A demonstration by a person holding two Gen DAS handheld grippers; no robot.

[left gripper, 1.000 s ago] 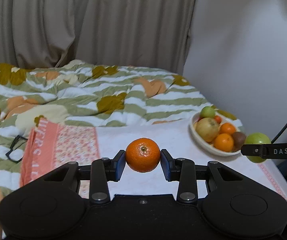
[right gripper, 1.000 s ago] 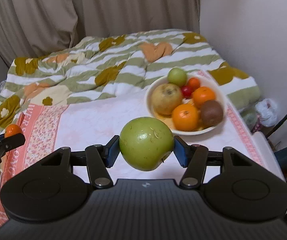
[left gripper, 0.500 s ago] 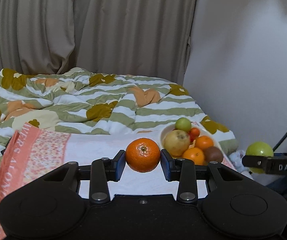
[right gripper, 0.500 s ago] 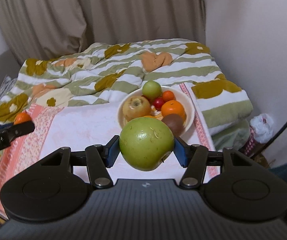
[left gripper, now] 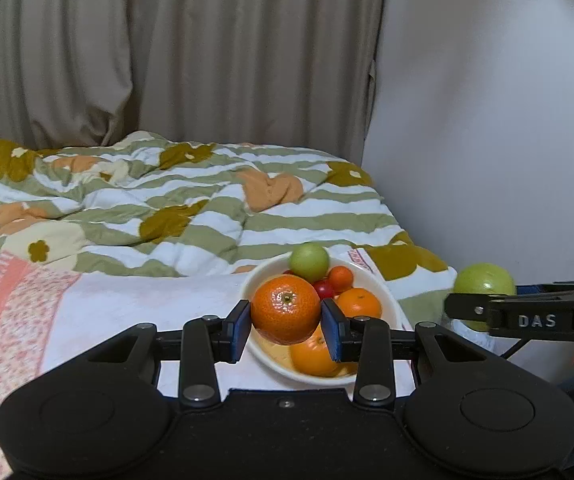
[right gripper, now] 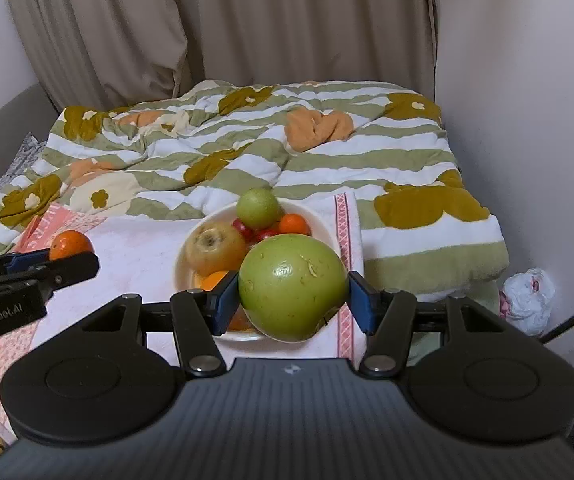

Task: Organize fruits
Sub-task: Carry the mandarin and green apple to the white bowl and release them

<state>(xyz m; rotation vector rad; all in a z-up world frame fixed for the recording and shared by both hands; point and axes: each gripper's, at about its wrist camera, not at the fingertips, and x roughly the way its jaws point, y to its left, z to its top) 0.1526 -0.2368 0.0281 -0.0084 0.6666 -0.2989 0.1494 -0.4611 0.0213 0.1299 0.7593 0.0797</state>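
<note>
Gripping a mandarin [left gripper: 285,309] between its two blue pads, the left claw [left gripper: 285,322] stands narrowly parted in the left wrist view, clamped on the fruit from both sides. The mandarin hangs in the air in front of a white bowl [left gripper: 389,300] that sits on a white and pink towel [left gripper: 127,304] spread over the bed. In the bowl lie a small green fruit [left gripper: 309,261], a small orange fruit [left gripper: 340,278], a red one [left gripper: 324,289] and two larger oranges, one beside the claw's right pad [left gripper: 359,303] and one below the held mandarin. At the right edge the right claw [left gripper: 483,304] reaches in from the side with a green apple [left gripper: 484,280] in its grip, off past the bed's edge. A striped floral quilt [left gripper: 207,208] covers the bed behind.

In the right wrist view, the right claw [right gripper: 292,300] is spread about halfway and pressed on the green apple [right gripper: 293,286] at both pads. The apple is held in the air, in front of the bowl [right gripper: 181,268], which sits on the towel [right gripper: 135,256]. Showing in the bowl are a brownish yellow fruit [right gripper: 215,248], the small green fruit [right gripper: 257,207], red ones and a small orange one. At the left, the left claw [right gripper: 67,258] comes in with the mandarin [right gripper: 71,244] at its tip, above the towel. A white plastic bag [right gripper: 527,300] lies beside the bed at the right.
</note>
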